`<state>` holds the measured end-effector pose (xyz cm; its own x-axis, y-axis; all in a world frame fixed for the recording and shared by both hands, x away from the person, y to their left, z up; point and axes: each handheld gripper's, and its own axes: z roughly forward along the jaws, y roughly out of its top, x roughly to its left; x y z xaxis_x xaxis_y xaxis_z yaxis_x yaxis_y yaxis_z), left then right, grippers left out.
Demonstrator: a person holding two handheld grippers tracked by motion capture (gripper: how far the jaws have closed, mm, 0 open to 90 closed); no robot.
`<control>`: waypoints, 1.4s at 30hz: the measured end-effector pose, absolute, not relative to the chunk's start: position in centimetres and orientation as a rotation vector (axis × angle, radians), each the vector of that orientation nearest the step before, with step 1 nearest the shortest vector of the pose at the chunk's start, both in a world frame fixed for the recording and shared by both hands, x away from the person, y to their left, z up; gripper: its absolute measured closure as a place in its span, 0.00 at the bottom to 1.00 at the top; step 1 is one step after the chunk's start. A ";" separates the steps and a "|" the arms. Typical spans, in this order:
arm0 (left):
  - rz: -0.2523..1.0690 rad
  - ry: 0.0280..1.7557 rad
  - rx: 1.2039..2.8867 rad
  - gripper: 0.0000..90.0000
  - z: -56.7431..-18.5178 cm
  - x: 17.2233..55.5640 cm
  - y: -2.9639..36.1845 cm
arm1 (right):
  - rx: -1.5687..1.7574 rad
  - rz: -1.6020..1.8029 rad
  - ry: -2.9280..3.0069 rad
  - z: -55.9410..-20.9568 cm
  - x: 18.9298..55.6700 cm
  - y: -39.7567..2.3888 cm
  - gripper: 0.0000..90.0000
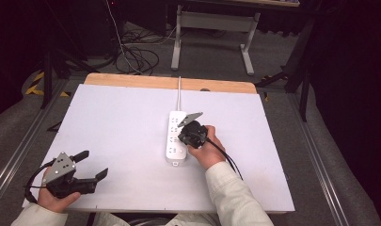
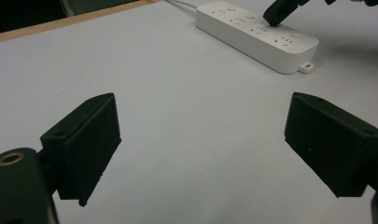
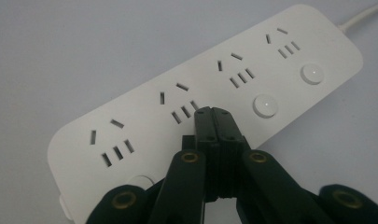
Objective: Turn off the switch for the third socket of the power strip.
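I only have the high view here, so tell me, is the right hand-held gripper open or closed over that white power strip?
Observer: Closed. In the right gripper view the right hand-held gripper has its jaws pressed together with nothing between them, tips over the power strip.
Operator: Which part of the strip is it over?
Observer: The tips sit beside the second socket group from the strip's free end, where that group's round button would be; the tips cover that spot, so I cannot tell whether they touch it.
Operator: And the left one?
Observer: The left hand-held gripper is wide open over bare table, well short of the strip, holding nothing.
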<state>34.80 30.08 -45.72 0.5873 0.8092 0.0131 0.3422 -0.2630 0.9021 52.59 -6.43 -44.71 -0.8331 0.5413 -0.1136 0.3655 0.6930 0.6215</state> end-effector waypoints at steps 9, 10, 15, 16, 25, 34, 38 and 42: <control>0.606 0.932 1.850 0.12 -45.7 34.8 30.0 | 0.722 0.858 2.598 -44.8 52.3 -6.2 1.00; 0.608 0.932 1.849 0.12 -45.7 34.8 30.0 | 0.720 0.851 2.597 -44.8 52.3 -6.2 1.00; 0.607 0.929 1.851 0.12 -45.7 34.8 30.0 | 0.727 0.836 2.596 -44.8 52.3 -6.1 1.00; 0.607 0.929 1.851 0.12 -45.7 34.8 30.0 | 0.727 0.836 2.596 -44.8 52.3 -6.1 1.00; 0.605 0.929 1.854 0.12 -45.7 34.9 30.1 | 0.758 0.918 2.575 -43.6 52.0 -6.6 1.00; 0.609 0.928 1.854 0.12 -45.7 34.9 30.1 | 0.728 1.043 2.513 -41.3 50.9 -6.9 1.00; 0.605 0.928 1.857 0.12 -45.7 35.0 30.1 | 0.729 1.066 2.499 -40.9 50.6 -7.2 1.00; 0.607 0.930 1.858 0.12 -45.7 35.0 30.1 | 0.710 1.088 2.488 -40.5 50.4 -7.4 1.00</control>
<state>35.02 30.09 -45.74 0.5899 0.8073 0.0191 0.3427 -0.2716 0.8993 50.38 -7.39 -40.46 -0.8198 0.5637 -0.1008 0.3088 0.5835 0.7512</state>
